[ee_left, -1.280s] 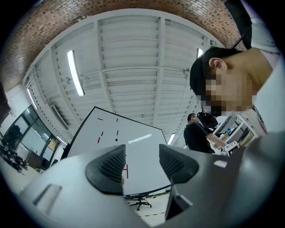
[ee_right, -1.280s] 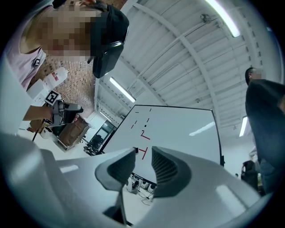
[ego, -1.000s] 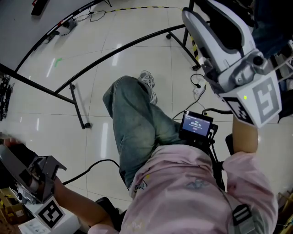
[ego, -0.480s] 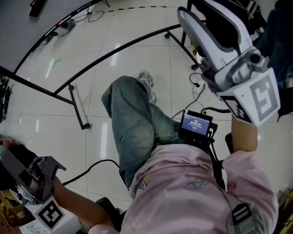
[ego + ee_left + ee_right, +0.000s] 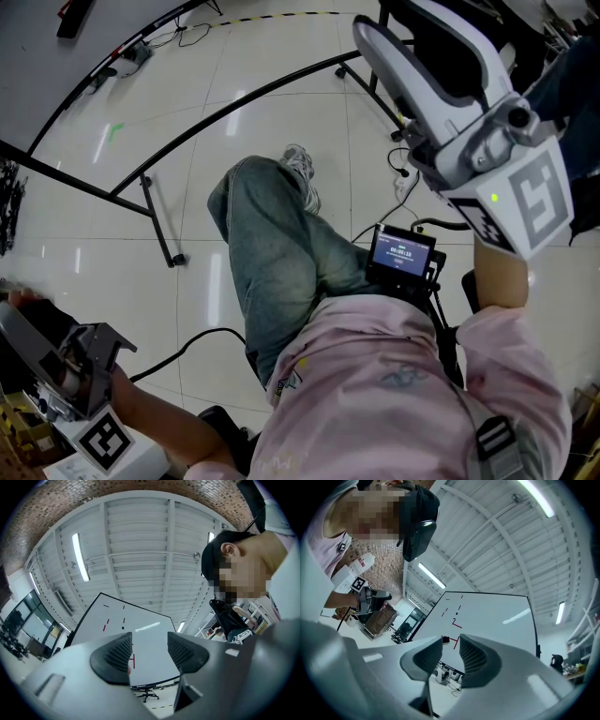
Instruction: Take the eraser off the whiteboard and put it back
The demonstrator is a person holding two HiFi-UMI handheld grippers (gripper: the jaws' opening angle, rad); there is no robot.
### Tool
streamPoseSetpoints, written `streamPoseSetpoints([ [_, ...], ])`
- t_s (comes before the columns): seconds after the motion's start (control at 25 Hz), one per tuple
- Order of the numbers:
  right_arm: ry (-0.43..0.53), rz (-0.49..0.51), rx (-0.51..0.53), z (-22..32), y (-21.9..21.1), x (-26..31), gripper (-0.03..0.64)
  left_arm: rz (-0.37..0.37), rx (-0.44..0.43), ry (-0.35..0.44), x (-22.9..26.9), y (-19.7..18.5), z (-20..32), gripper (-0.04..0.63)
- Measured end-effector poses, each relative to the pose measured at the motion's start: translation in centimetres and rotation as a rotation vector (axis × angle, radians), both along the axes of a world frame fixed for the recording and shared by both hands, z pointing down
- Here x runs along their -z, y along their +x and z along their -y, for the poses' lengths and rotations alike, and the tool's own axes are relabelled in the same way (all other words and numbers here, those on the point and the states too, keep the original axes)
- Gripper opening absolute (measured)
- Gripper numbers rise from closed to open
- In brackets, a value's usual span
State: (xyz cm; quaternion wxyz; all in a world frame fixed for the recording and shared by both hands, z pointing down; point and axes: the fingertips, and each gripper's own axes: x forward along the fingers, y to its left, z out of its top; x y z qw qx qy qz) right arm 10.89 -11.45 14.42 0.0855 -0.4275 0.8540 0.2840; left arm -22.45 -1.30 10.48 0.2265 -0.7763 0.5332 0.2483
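**Both grippers empty, the board far off**

The whiteboard (image 5: 497, 616) is standing well away across the room, and both tools are pointing up at it from a distance. The right gripper (image 5: 451, 644) is riding high on the right. Its jaws are parted by a narrow gap with nothing caught in them, only the far board showing through. In that gap a small dark block (image 5: 446, 640) is sitting on the board's lower left part, next to some red marks. That may well be the eraser, though it is too small here to be sure. If it is, it is on the board and nothing is touching it.

The left gripper (image 5: 149, 641) is hanging low at the near left, jaws spread wide and likewise empty, with the board framed between them.

The head view is looking steeply down, taking in the person's jeans leg (image 5: 272, 253), a pink top and a small lit screen (image 5: 401, 255) at the waist, all over a glossy floor (image 5: 262, 56).

My read is that the lift-off is not yet begun. The raised right tool is lining the block up between its jaws, so it looks the likelier one to make the reach, while the left is idling low out of the way. The distance needs closing first.
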Motion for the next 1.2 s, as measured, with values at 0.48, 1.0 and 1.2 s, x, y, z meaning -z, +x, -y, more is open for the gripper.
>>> streamPoseSetpoints([
  [0.48,-0.006,-0.008,0.007,0.08,-0.46,-0.02,0.11,0.003,-0.014,-0.011,0.14,0.18,0.25,0.241],
  [1.0,-0.009,-0.011,0.024,0.14,-0.88,-0.03,0.109,-0.003,-0.023,-0.011,0.1,0.34,0.31,0.241],
  [1.2,-0.009,-0.009,0.025,0.13,-0.92,0.02,0.11,-0.006,-0.023,-0.01,0.12,0.26,0.27,0.241],
])
